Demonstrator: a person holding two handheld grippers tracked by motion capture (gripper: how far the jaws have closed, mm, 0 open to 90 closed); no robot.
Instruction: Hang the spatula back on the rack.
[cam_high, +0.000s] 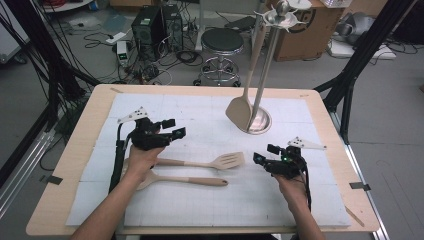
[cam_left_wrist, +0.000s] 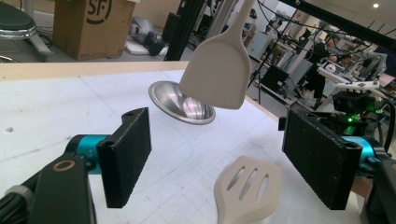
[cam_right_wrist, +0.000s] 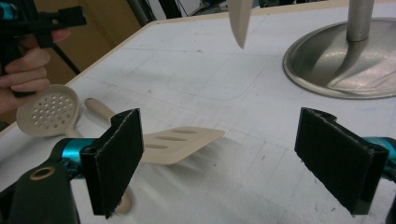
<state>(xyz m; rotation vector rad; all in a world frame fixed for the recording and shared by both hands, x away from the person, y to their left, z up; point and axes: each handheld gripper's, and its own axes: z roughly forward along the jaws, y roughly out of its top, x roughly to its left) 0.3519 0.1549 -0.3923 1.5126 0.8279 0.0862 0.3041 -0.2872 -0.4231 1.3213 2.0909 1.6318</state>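
Observation:
A beige slotted spatula (cam_high: 227, 161) lies on the white mat (cam_high: 200, 112) mid-table, with its handle running left. In front of it lies a beige perforated spoon (cam_right_wrist: 46, 114); its bowl is under the person's left hand. A solid beige spatula (cam_high: 239, 112) hangs from a steel stand (cam_high: 260, 120) at the back. My left gripper (cam_high: 175, 128) stands open, left of the slotted head (cam_left_wrist: 247, 191), with nothing between its jaws. My right gripper (cam_high: 265, 153) is open just right of that head (cam_right_wrist: 180, 144), jaws empty.
The stand's round base (cam_right_wrist: 341, 60) sits close behind my right gripper. The wooden table edge (cam_high: 75, 150) frames the mat. On the floor beyond stand a stool (cam_high: 221, 42), a computer tower (cam_high: 147, 27) and a cardboard box (cam_high: 305, 30).

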